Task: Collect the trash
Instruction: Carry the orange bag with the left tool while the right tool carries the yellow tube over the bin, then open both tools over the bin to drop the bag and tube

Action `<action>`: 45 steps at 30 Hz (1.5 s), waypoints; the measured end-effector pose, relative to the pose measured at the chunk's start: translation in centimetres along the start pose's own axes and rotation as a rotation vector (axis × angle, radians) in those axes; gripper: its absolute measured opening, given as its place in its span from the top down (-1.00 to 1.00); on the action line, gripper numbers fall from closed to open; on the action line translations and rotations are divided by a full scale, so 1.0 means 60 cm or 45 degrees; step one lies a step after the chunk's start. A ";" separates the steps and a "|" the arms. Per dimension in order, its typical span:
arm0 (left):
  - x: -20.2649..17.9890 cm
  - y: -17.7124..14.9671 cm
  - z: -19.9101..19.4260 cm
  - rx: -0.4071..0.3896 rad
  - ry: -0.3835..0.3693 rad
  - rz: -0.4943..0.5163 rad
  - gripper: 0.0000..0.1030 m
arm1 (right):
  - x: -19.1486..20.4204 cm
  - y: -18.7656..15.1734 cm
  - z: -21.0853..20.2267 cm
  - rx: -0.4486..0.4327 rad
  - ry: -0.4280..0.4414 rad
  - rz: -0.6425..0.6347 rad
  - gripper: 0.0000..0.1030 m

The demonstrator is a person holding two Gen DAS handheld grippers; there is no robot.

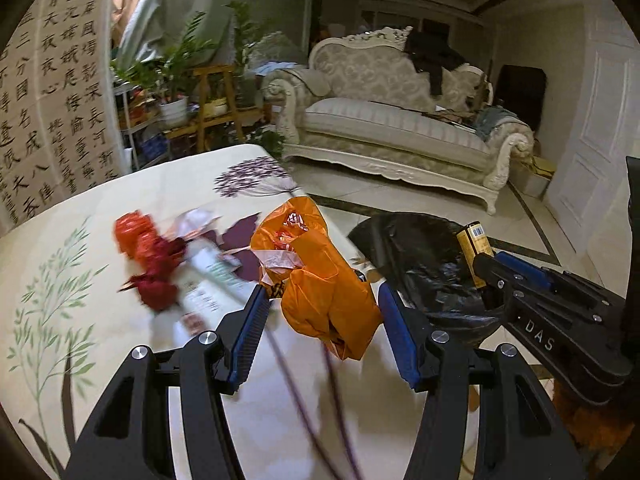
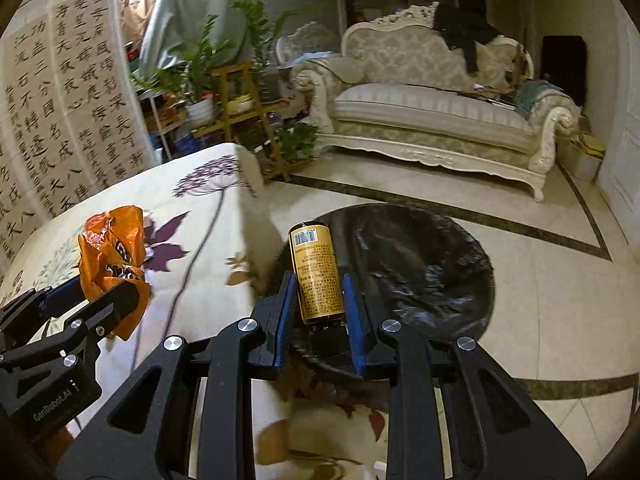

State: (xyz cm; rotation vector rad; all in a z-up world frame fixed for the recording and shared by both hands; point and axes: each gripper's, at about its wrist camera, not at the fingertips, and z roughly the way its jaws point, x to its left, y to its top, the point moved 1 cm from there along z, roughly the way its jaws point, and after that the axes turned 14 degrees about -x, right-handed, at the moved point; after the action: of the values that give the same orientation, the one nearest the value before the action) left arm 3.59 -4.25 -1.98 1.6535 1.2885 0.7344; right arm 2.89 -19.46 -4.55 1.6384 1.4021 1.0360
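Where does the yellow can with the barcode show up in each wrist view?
Left wrist view: the yellow can is at the right, clamped in the right tongs, in front of the black trash bag.
Right wrist view: the can is at the centre, upright between the blue pads, the bag behind it.
Shared landmark: the white carved sofa at the back.

Orange plastic bag [image 1: 320, 276], gold can [image 2: 318, 272], black bin liner [image 2: 420, 264], cream floral-print tablecloth [image 1: 80, 280].
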 end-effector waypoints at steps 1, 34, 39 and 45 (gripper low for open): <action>-0.005 0.001 0.005 0.002 -0.004 0.005 -0.09 | -0.004 -0.001 0.001 0.000 -0.006 0.004 0.54; -0.091 0.021 0.160 0.128 0.044 0.127 -0.38 | -0.079 0.004 0.093 0.033 -0.112 0.074 0.50; -0.087 0.025 0.158 0.127 0.047 0.116 -0.44 | -0.077 0.005 0.087 0.023 -0.130 0.067 0.46; -0.070 0.030 0.143 0.105 0.084 0.095 -0.50 | -0.074 0.009 0.075 0.007 -0.133 0.068 0.10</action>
State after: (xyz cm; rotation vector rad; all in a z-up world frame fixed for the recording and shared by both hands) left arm 10.50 -10.85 -3.76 1.7649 1.3245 0.7961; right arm 6.84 -24.04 -6.38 1.7172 1.3000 0.9626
